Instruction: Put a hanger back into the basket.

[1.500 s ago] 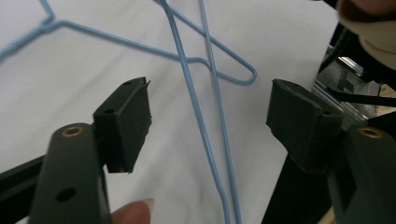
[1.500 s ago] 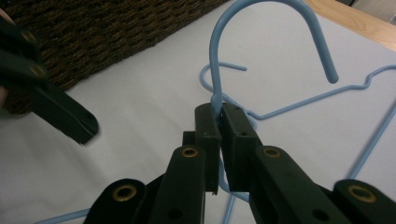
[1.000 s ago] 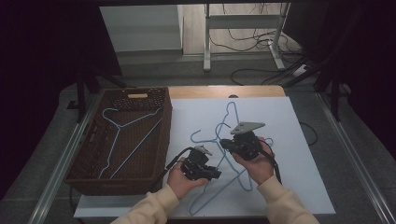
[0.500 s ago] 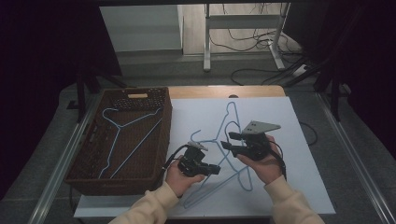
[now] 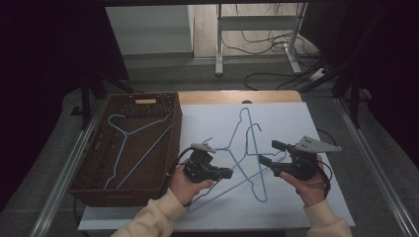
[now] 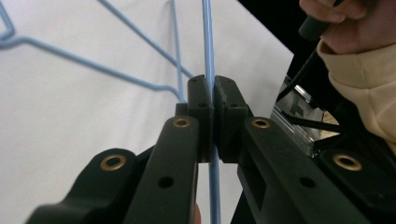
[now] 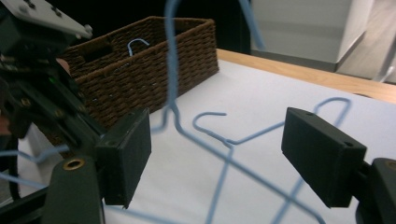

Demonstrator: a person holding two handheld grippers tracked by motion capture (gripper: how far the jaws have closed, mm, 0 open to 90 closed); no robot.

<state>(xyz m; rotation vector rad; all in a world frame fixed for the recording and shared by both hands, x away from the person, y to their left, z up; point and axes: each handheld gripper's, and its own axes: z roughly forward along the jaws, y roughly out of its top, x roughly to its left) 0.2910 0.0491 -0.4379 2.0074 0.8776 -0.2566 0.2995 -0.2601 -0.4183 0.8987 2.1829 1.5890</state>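
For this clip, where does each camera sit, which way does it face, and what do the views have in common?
High view: above the person's side, looking forward and down on the white table, wicker basket and tangled blue hangers; forearms, left gripper and right gripper show.
Left gripper view: rides the left gripper, looking along jaws shut on a hanger wire; a sleeve shows.
Right gripper view: rides the right gripper, jaws apart, facing the basket.
Shared: all three show blue hanger wire on the white surface.
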